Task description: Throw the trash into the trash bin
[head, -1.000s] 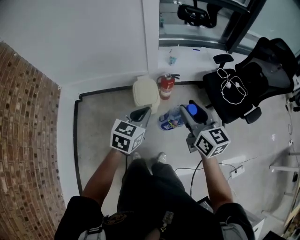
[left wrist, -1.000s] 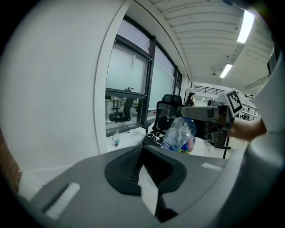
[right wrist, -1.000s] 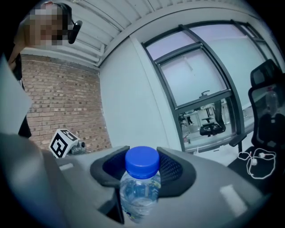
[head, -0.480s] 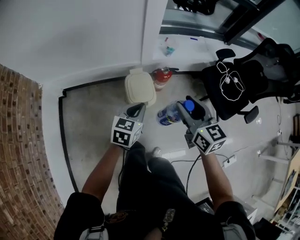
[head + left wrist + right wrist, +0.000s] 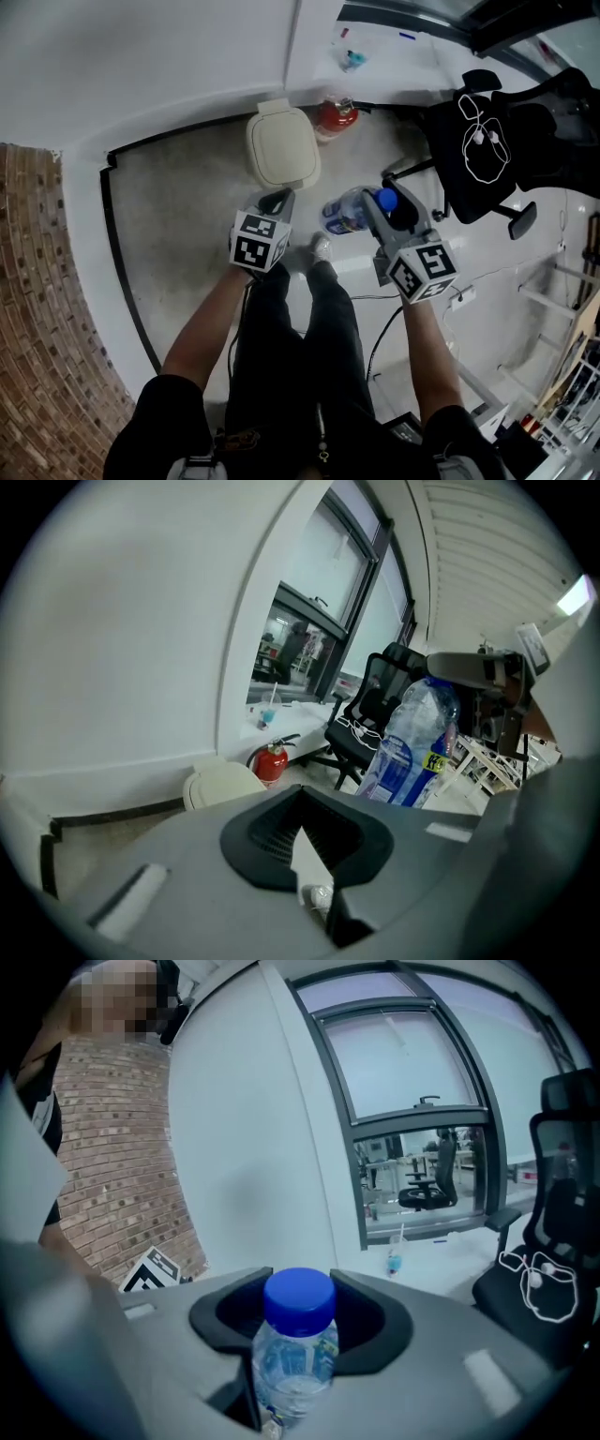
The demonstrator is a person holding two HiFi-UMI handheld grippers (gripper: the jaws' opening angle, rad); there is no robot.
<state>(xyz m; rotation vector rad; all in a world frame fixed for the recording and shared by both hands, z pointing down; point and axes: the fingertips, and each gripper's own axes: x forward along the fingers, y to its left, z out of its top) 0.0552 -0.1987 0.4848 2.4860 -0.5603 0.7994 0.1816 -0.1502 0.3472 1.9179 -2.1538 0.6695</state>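
Lowered since a second ago, nearer the lidded trash bin [image 5: 281, 145]. Clamps the blue-capped bottle [image 5: 345, 216] in the right claw [image 5: 386, 202]; holds the left claw [image 5: 278, 201] pinched together, trash bin just ahead of it.

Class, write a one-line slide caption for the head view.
Person facing a closed cream trash bin, right gripper clamping a blue-capped plastic bottle, left gripper shut and empty.

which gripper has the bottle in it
The right gripper: its jaws are closed on the blue-capped plastic bottle, while the left gripper carries no bottle.
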